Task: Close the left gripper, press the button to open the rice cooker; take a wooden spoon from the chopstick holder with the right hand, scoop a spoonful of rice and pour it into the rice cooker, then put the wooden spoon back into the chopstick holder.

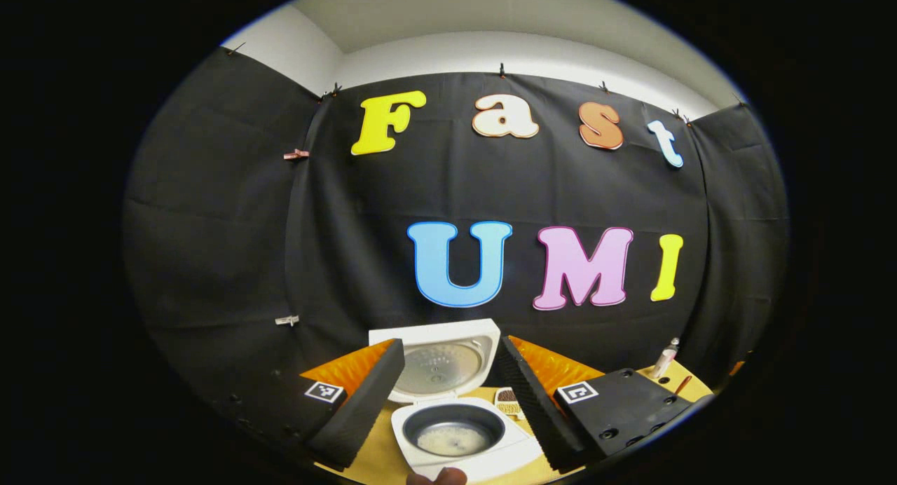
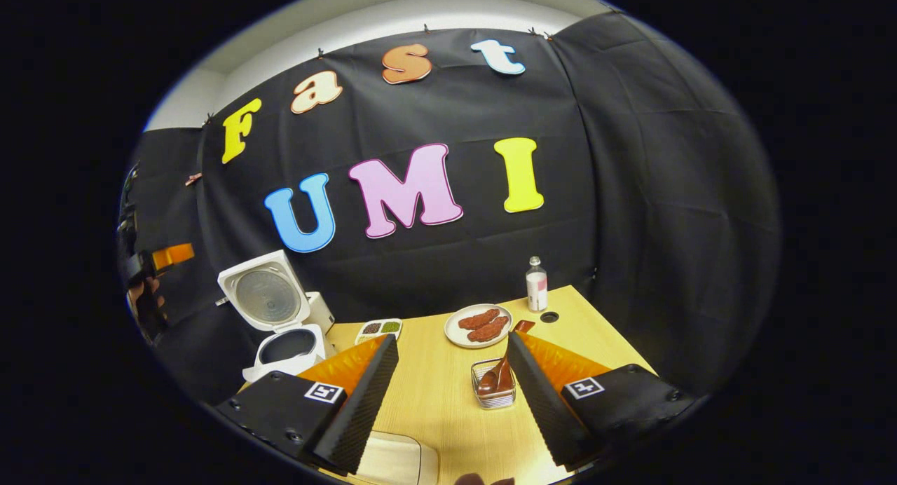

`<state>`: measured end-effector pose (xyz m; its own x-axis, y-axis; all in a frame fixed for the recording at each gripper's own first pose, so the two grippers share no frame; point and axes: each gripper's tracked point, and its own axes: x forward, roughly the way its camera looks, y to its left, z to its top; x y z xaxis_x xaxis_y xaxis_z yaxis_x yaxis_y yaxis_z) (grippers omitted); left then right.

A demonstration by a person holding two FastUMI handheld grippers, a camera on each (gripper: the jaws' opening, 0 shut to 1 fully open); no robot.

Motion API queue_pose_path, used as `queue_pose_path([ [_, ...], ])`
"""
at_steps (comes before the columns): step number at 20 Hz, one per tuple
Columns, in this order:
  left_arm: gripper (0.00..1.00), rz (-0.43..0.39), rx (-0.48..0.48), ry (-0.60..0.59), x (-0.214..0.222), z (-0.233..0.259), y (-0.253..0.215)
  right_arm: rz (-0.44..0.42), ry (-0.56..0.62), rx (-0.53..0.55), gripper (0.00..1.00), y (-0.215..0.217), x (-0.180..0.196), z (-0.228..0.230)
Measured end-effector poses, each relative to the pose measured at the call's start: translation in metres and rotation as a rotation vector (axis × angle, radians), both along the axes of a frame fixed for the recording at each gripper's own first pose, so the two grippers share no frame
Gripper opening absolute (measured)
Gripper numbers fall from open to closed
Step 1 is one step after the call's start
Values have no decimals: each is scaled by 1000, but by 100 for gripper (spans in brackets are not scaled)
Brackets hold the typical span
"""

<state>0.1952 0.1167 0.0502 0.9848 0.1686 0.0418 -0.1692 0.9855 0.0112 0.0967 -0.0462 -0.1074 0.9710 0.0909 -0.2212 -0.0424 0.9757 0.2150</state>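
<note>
The white rice cooker (image 1: 462, 457) stands open just ahead of my left gripper (image 1: 448, 411), lid (image 1: 445, 362) upright, with pale rice in its dark inner pot (image 1: 454, 436). My left gripper is open, its fingers wide apart on either side of the cooker. In the right gripper view the rice cooker (image 2: 284, 331) sits at the table's left end. A wire chopstick holder (image 2: 495, 394) holds a wooden spoon (image 2: 501, 371), handle leaning up to the right. My right gripper (image 2: 452, 401) is open and holds nothing; the holder stands just left of its right finger (image 2: 543, 401).
On the wooden table (image 2: 434, 394) are a plate of brown sausages (image 2: 478, 325), a small bottle (image 2: 536, 283), a divided dish of beans (image 2: 380, 327) and a white container (image 2: 392, 460) at the near edge. A hand (image 2: 144, 299) shows at far left.
</note>
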Motion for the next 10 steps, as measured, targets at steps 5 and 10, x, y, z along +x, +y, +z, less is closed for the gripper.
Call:
queue_pose_path([
  [5,95,56,4,7,64,6,32,30,0,-63,99,18,-29,2],
  [10,94,106,60,61,130,-6,69,31,-1,-99,98,30,-51,4],
])
